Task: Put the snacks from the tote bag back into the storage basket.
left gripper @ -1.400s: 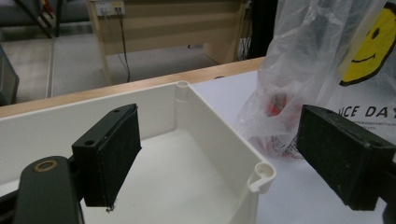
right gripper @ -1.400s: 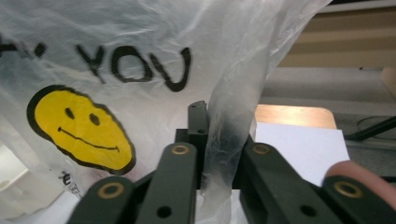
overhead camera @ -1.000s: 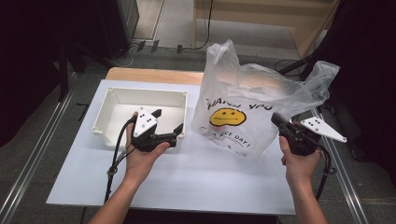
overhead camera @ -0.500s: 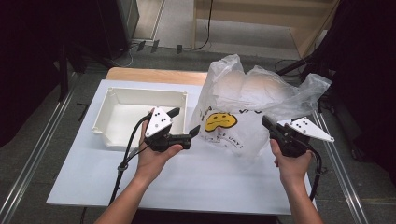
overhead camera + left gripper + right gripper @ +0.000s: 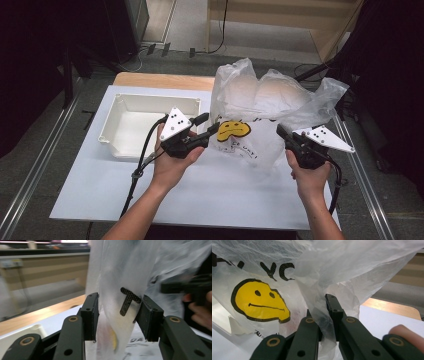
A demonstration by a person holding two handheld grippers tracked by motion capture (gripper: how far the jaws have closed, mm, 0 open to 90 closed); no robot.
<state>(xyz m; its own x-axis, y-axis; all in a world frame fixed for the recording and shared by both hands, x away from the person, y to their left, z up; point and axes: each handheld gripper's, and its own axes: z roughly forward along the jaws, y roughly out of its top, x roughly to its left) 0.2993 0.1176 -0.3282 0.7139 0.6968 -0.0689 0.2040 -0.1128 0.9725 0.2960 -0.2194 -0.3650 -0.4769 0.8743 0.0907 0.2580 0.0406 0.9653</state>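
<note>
A thin white plastic bag [image 5: 260, 100] with a yellow smiley face [image 5: 234, 130] stands puffed up on the white table. My left gripper [image 5: 209, 130] reaches its left edge. In the left gripper view, loose bag film [image 5: 117, 290] hangs between the jaws. The jaws have just been closing but still stand apart, so the film is not squeezed. My right gripper [image 5: 281, 132] is shut on the bag's right side. In the right gripper view its jaws [image 5: 319, 307] pinch a fold of film [image 5: 352, 270] beside the smiley face [image 5: 259, 301].
An empty white tray [image 5: 150, 99] sits on the table's left half, just behind my left hand. A wooden strip [image 5: 160, 80] runs along the table's far edge. Bare white tabletop [image 5: 215, 195] lies in front of the bag. Metal rails flank both sides.
My left gripper moved right from over the tray to the bag's left edge, and its jaws narrowed around the film. The bag crumpled and shifted. The right gripper kept its hold.
</note>
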